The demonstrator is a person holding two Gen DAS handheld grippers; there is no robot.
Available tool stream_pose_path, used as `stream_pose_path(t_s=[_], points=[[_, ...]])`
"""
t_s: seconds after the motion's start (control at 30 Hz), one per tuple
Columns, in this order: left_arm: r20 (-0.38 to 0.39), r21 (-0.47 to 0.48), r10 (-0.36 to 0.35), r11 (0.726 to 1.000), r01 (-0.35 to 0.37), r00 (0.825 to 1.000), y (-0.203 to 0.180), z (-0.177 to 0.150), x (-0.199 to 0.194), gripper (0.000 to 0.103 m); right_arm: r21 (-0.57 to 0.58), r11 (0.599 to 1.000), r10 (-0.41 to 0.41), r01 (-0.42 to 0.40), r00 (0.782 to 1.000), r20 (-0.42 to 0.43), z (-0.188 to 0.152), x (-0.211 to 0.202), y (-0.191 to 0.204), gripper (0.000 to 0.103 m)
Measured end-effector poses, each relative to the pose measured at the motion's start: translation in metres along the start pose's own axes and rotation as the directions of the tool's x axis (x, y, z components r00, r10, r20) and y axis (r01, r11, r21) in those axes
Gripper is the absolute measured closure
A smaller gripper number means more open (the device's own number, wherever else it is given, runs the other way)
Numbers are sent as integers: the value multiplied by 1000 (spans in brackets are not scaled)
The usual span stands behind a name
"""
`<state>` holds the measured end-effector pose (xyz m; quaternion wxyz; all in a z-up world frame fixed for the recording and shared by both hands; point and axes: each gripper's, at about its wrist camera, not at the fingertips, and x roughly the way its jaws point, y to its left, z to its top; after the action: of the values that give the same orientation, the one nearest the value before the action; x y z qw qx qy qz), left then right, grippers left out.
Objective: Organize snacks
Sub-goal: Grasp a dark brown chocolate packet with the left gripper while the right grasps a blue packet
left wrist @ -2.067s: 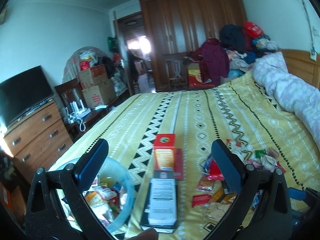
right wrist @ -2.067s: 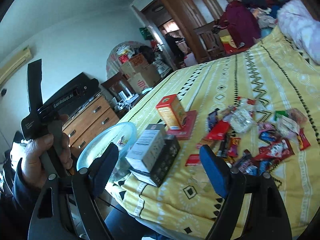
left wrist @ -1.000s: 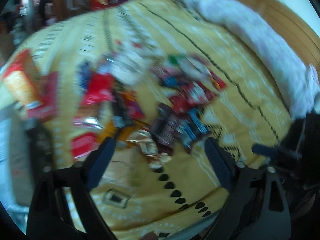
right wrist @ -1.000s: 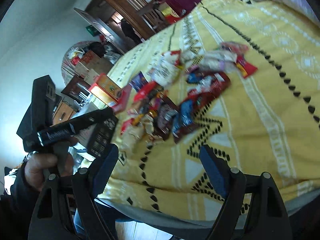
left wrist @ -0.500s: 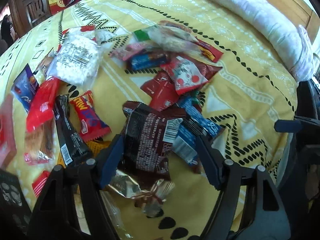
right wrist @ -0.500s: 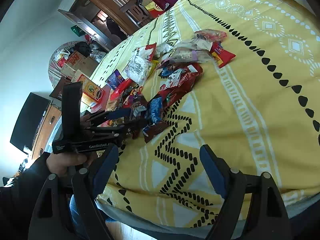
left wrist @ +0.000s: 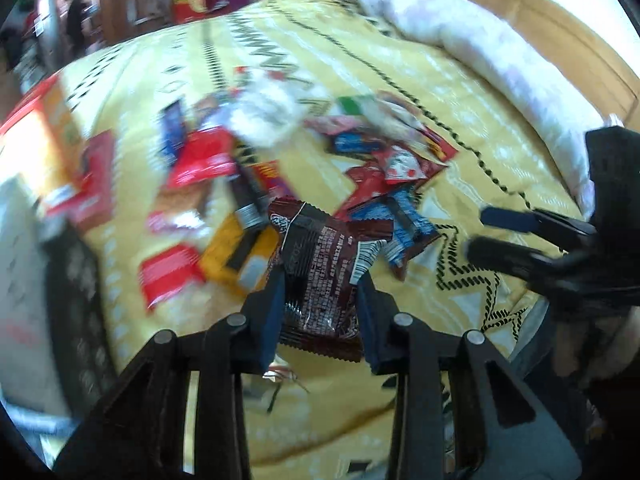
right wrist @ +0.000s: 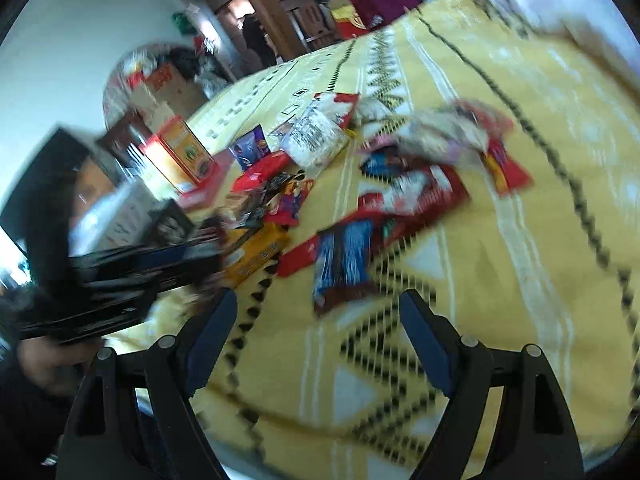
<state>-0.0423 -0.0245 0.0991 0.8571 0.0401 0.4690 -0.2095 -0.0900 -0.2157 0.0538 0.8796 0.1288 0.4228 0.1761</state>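
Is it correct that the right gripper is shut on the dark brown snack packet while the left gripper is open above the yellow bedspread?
No, the sides are swapped. The left wrist view shows the left gripper shut on the dark brown snack packet; the right gripper is open above the yellow bedspread.

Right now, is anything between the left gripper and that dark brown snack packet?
No. The left gripper is already shut on the dark brown snack packet, fingers pressing its two sides. The right gripper hangs open over bare bedspread, clear of it.

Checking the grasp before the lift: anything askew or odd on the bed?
Mainly the left gripper: it is shut on the dark brown snack packet, crumpling it. Other wrappers lie jumbled and overlapping on the yellow bedspread. Nothing looks spilled.
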Motion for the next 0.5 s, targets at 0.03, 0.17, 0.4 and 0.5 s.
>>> stream_pose_path(t_s=[0.03, 0.17, 0.4, 0.5], points=[[4, -15, 9, 1000, -9, 1000, 4, -2, -4, 69, -37, 999, -32, 32, 999, -7, 6, 10, 7, 17], [10, -57, 38, 998, -37, 999, 16, -6, -13, 69, -143, 981, -146, 133, 986, -80, 15, 60, 26, 17], [25, -63, 23, 998, -21, 999, 23, -13, -19, 69, -132, 973, -207, 190, 970, -126, -3, 87, 11, 51], [26, -92, -7, 996, 10, 1000, 27, -17, -21, 69, -97, 987, -136, 129, 988, -75, -4, 60, 9, 52]])
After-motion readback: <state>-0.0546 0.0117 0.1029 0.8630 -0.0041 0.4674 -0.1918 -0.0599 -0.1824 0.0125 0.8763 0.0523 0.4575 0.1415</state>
